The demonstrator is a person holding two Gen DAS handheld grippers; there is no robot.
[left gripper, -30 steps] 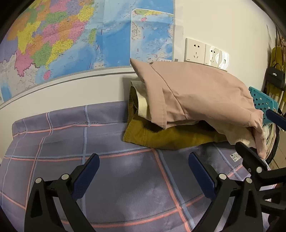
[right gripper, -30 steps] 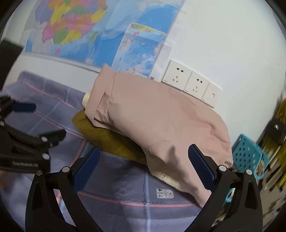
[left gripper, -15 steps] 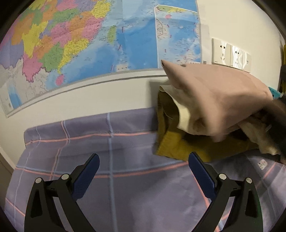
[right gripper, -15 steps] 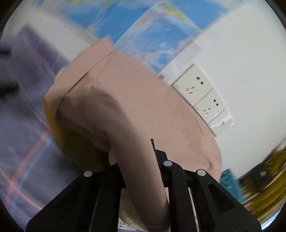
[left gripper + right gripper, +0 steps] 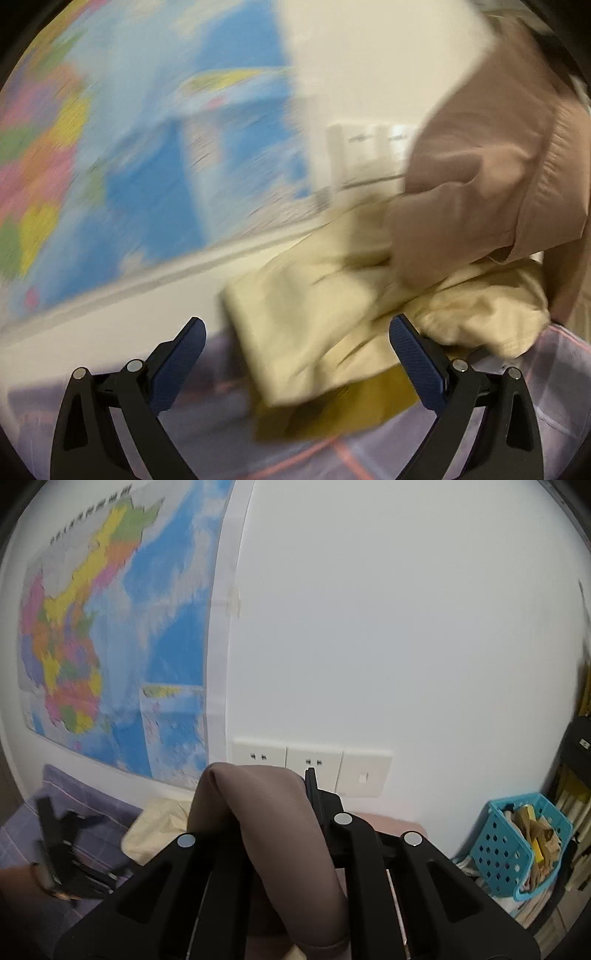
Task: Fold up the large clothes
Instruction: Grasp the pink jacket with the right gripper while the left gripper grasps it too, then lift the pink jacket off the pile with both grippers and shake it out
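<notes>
Backdrop: white wall (image 5: 388,627) with 1 colourful map (image 5: 110,635); purple checked bed cover (image 5: 369,454) below.
Right view only: 3 white wall plates (image 5: 312,766), 1 blue basket (image 5: 517,842) at the right, and the left gripper (image 5: 59,845) blurred, low at the left.
Left view only: 1 mustard garment (image 5: 332,410) under 1 cream garment (image 5: 314,314).
Pink garment (image 5: 269,830): lifted above the pile, draped over the right gripper (image 5: 295,786), whose fingers are clenched on its fold.
Left gripper: fingers spread wide, nothing between them, just before the cream garment.
</notes>
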